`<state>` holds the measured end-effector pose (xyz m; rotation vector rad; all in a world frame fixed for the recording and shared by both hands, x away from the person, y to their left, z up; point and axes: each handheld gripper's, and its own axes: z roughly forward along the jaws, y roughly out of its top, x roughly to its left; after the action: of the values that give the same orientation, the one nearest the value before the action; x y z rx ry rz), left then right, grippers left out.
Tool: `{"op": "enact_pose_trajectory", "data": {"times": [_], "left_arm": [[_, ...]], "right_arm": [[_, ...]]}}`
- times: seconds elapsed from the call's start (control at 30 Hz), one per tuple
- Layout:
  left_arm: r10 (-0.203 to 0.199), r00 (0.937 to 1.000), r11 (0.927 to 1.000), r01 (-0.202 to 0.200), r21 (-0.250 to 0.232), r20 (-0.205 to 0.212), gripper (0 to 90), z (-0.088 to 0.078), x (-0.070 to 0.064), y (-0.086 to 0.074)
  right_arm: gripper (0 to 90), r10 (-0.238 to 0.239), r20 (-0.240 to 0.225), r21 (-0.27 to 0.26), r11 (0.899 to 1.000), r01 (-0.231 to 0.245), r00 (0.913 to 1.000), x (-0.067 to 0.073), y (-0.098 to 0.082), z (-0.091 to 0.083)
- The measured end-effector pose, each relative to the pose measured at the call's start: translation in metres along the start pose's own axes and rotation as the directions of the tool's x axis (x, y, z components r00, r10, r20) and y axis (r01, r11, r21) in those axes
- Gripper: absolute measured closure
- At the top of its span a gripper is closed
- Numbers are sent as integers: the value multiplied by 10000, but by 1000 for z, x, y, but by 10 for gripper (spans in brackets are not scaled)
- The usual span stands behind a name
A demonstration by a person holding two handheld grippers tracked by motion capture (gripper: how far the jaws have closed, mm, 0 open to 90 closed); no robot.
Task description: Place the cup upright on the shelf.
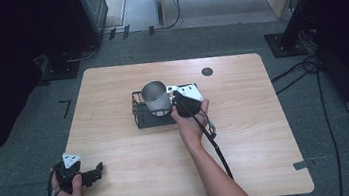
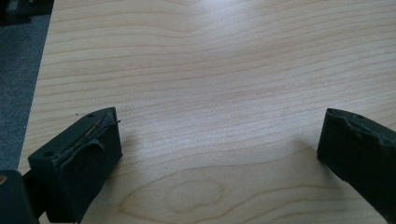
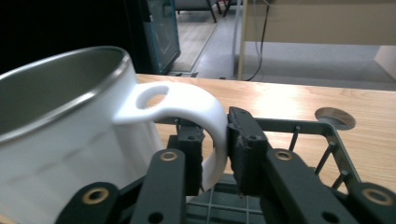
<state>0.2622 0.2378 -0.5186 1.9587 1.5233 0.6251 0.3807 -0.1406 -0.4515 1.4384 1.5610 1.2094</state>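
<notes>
The right tongs (image 3: 215, 154) clamp the white handle of the metal mug (image 3: 70, 130), which sits in the black wire basket (image 1: 140, 116) (mid-table (image 1: 118, 150)). The left tongs (image 2: 219, 149) rest wide open near the table's corner, holding nothing.

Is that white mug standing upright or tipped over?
Upright. The mug has its open mouth facing up over the black wire basket, and the right gripper pinches its handle.

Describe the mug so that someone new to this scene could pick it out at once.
On the wooden table, look near the middle for the black wire basket. The mug stands in it, pinched by its white handle in the right gripper. It is the one white, metal-lined cup among dark things.
</notes>
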Motion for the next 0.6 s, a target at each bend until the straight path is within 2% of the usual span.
{"op": "enact_pose_trajectory", "data": {"times": [0.1,0.17,0.33,0.6], "left_arm": [[2,10000,10000,-2,3,0,0,0,0,0],[2,10000,10000,-2,3,0,0,0,0,0],[-2,10000,10000,2,1,0,0,0,0,0],[-4,10000,10000,4,-5,1,0,0,0,0]], "right_arm": [[724,-16,-128,79,10000,17,9999,-1,1,-2],[696,-230,-201,188,9995,234,9995,-3,2,-6],[645,-235,-271,406,9989,245,9994,-10,0,-11],[561,-132,-410,365,9992,147,9991,-23,-1,-25]]}}
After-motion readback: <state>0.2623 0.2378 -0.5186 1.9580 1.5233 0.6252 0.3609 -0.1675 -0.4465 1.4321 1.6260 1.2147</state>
